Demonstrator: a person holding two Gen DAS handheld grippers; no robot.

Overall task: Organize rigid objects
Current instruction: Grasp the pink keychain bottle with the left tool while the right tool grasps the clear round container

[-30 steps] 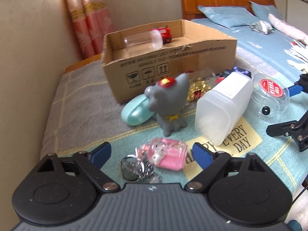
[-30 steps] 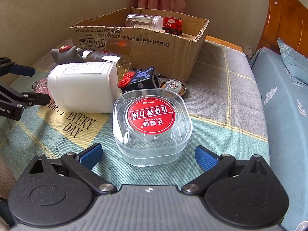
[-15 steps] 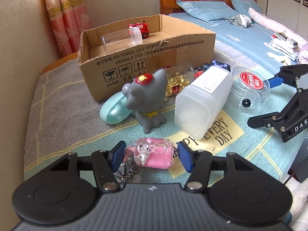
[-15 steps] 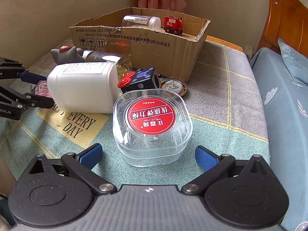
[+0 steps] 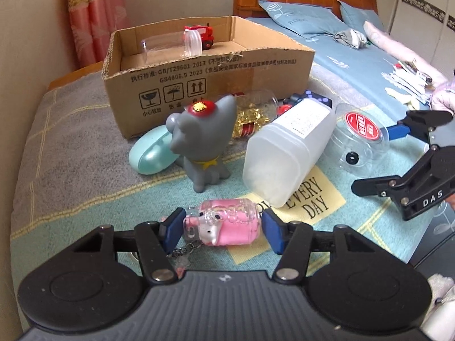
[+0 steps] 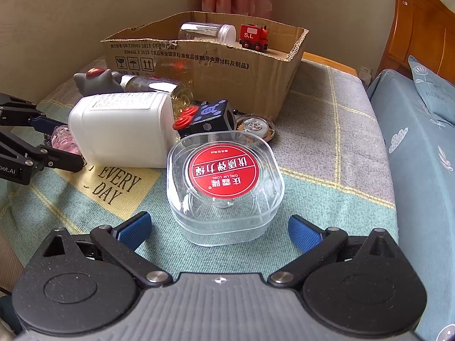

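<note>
From your left wrist camera, your left gripper (image 5: 221, 228) has just been closing, and its blue pads (image 5: 172, 228) now clamp the pink keychain charm (image 5: 224, 224), a clear pink capsule with a small white figure inside; its chain trails toward the camera. Take the cardboard box (image 5: 204, 76) as your landmark: the charm lies well in front of it on the blanket (image 5: 71, 170). The box front reads "GB/T29601 2013" and "GB4806.9 2023" above fragile, keep-dry and this-way-up symbols. Inside it lie a clear jar (image 5: 170, 44) on its side and a red toy train (image 5: 200, 35). Just before the box sit a mint-green case (image 5: 150, 153) and a grey cat figure (image 5: 203, 142) with a red cap. To the right of these a white plastic container (image 5: 287, 153) lies tipped over a yellow patch reading "EVERY DAY". Your right gripper (image 5: 398, 156) shows at the right edge, marked "DAS".

From your right wrist camera, your right gripper (image 6: 219, 227) stands wide open, its pads clear of the clear plastic case (image 6: 224, 182) between them. Its red round label carries Chinese characters and "QING LIN LONG". That case sits well in front of the box (image 6: 227, 68). Between them rest a black cube (image 6: 210, 118) with red buttons and a round tin (image 6: 256, 126). The train (image 6: 253, 38) in the box is marked "S.L".
</note>
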